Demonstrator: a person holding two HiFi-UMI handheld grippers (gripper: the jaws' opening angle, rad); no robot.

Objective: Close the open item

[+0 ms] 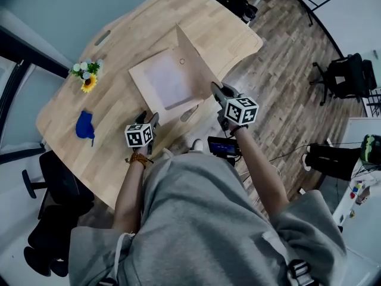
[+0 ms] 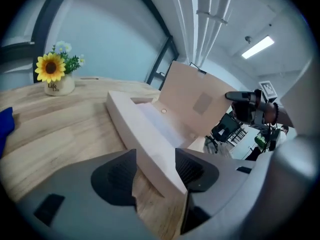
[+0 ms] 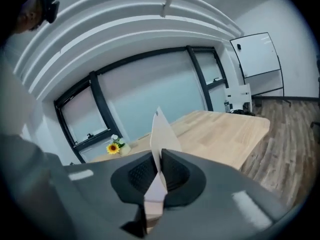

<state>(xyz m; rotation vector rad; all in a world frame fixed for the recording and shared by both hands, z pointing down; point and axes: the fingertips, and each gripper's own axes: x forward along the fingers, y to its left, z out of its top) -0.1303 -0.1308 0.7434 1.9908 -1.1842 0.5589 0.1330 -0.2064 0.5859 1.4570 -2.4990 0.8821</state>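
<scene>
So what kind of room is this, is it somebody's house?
Most likely an office or meeting room, not a house. There is a big wooden table, a black office chair on the plank floor, and a whiteboard standing by the wall.

1. My head view looks steeply down from above on the whole counter (image 1: 137, 34).
2. My left gripper view sits low, very close to the box (image 2: 150, 144), and faces across the counter.
3. My right gripper view looks along the lid (image 3: 162, 129); both gripper views share the sunflower pot (image 2: 52, 79).
</scene>
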